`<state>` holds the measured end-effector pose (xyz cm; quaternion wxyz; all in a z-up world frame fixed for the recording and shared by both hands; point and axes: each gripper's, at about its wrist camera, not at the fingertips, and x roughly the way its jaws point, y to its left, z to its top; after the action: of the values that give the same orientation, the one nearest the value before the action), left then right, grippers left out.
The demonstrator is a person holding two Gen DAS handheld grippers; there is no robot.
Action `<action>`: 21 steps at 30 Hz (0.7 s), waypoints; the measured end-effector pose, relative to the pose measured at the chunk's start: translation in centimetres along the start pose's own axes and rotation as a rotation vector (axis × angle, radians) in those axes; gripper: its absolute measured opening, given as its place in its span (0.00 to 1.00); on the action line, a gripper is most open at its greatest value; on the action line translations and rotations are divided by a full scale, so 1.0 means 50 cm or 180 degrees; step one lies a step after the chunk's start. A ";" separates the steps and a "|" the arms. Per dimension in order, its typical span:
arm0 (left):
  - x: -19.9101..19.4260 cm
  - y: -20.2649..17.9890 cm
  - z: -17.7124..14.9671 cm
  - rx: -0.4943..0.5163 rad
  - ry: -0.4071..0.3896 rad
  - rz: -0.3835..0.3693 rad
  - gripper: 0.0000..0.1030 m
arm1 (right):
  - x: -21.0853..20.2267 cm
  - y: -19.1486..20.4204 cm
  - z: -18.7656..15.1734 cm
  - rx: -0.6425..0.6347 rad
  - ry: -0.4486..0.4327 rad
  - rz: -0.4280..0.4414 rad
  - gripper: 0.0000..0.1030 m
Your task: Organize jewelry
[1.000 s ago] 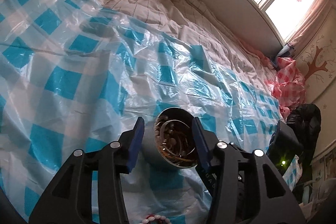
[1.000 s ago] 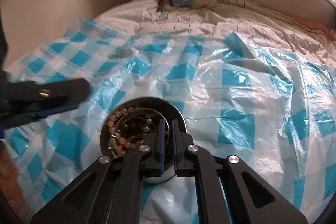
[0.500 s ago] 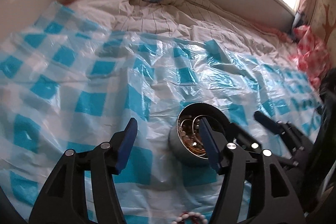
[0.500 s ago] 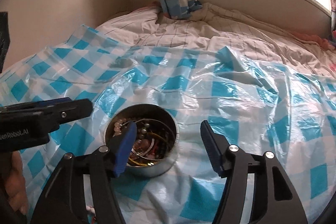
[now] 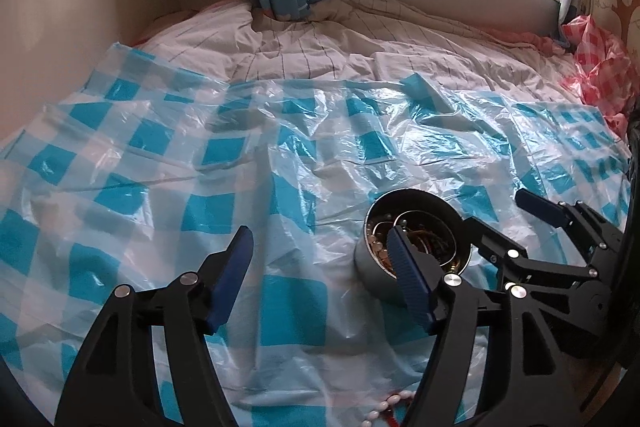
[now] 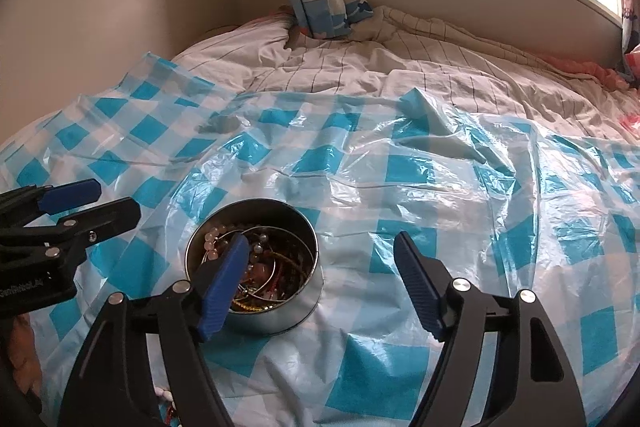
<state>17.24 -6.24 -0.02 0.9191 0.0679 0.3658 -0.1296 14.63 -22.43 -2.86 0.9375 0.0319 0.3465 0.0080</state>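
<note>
Round tin point(image 6: 256, 267) full of bangles and beads sits on blue-check plastic sheet point(image 6: 400, 187) on bed. Left gripper point(image 5: 320, 275) and right gripper point(image 6: 320, 275) both just opening, now wide, holding nothing; tin beside them, untouched.

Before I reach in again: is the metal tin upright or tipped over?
Upright: the metal tin sits flat on the checked plastic sheet, open mouth up, jewelry inside.
</note>
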 end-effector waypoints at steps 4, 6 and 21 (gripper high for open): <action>-0.008 0.004 -0.005 0.0075 -0.0018 0.0051 0.69 | -0.004 0.003 -0.003 0.0001 0.0021 -0.0010 0.73; -0.008 0.007 -0.009 0.0120 0.0024 0.0000 0.70 | -0.010 0.004 -0.007 0.0009 0.0062 0.0003 0.75; 0.013 0.063 -0.064 0.0320 0.0506 -0.0129 0.70 | -0.046 0.136 -0.147 -0.0797 0.0850 0.0201 0.78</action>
<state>16.49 -2.63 -2.69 0.8798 0.1166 0.4319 -0.1606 8.19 -15.31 -6.49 0.8791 -0.0755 0.4629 0.0847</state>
